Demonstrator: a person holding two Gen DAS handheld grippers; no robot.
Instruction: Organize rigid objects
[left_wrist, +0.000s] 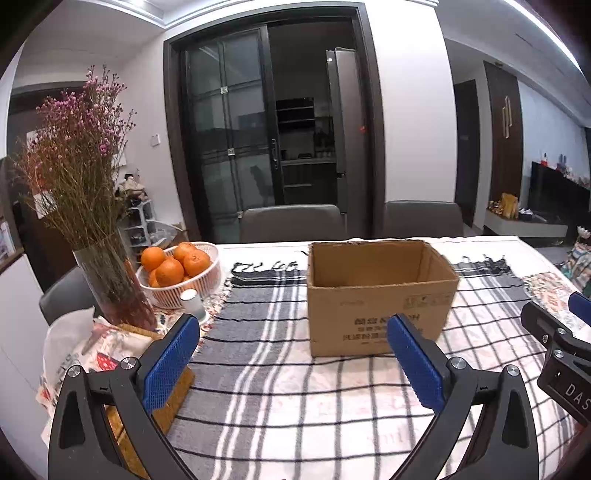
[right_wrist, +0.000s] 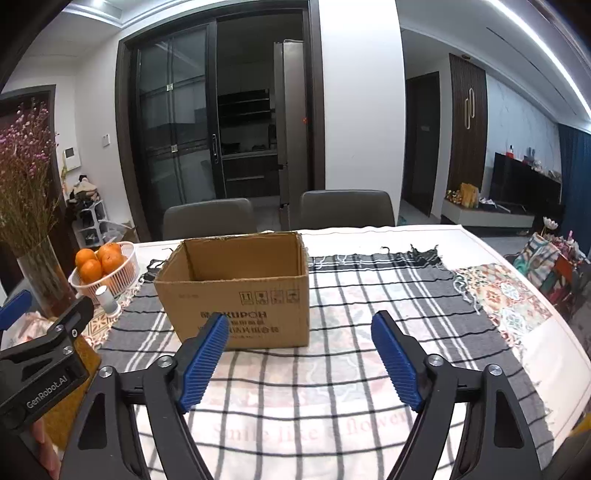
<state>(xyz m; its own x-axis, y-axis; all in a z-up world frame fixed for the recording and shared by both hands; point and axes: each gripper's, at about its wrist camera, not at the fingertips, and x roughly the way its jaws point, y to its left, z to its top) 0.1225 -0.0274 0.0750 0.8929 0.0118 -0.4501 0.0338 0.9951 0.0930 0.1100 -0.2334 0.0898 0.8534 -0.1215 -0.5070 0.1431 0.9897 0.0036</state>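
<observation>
An open brown cardboard box stands on the plaid cloth in the middle of the table; it also shows in the right wrist view. What lies inside it is hidden. My left gripper is open and empty, a little short of the box's front. My right gripper is open and empty, in front of the box's right corner. The right gripper's body shows at the right edge of the left wrist view, and the left gripper's body shows at the left edge of the right wrist view.
A white basket of oranges and a glass vase of dried flowers stand at the table's left. A small white bottle stands in front of the basket. A woven mat lies at near left. Two grey chairs are behind the table.
</observation>
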